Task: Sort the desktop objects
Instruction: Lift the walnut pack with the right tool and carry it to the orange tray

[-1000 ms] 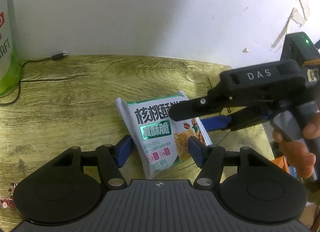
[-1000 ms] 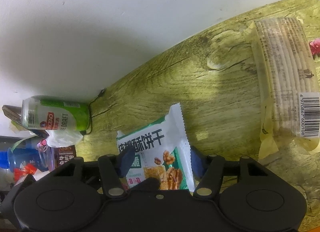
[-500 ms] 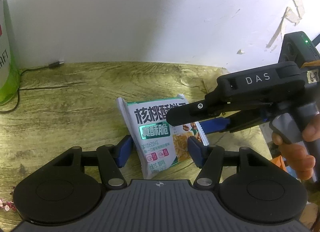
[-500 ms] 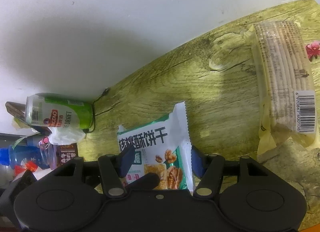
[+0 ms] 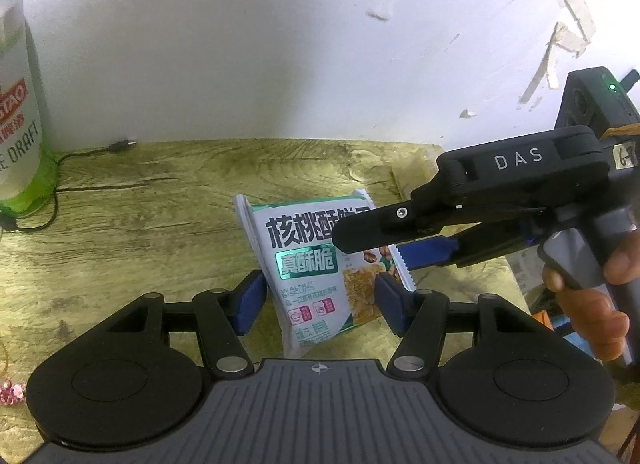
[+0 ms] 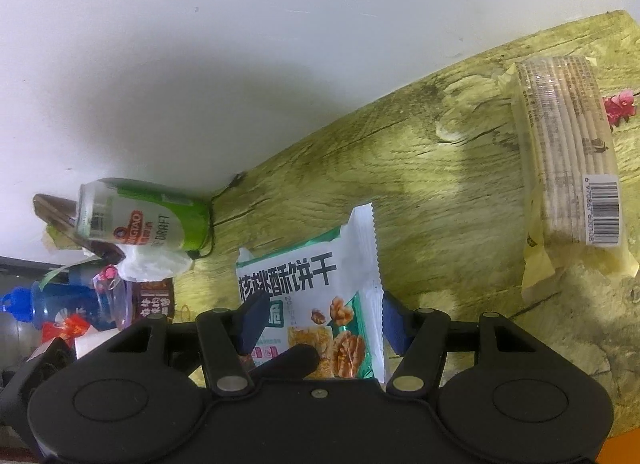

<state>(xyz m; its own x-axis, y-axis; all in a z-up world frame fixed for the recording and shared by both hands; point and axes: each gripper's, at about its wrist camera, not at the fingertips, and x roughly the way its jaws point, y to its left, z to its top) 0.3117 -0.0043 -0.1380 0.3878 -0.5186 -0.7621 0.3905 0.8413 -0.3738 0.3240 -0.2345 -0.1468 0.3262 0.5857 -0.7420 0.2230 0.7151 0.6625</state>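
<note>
Grippers bracket one biscuit packet from two sides. The left gripper has its blue pads on either flank of the packet; the left pad stands just clear of the wrapper and the right pad sits at its edge, so I cannot tell that it is pinching. The right gripper reaches in across it, its pads set about the packet's sealed right end at a middling width; the near pad lies against the white crimped edge, yet a firm squeeze cannot be confirmed. A hand grips that tool's handle.

The packet stands tilted, its lower end near the left tool and its top leaning away, over the wooden desk. It looks light, crinkly and slick, with brittle biscuits inside, so the flat end seals are the safer hold; squeezing the middle risks crushing.

Farther out, a green can stands by the wall, and a cracker pack lies well apart.
</note>
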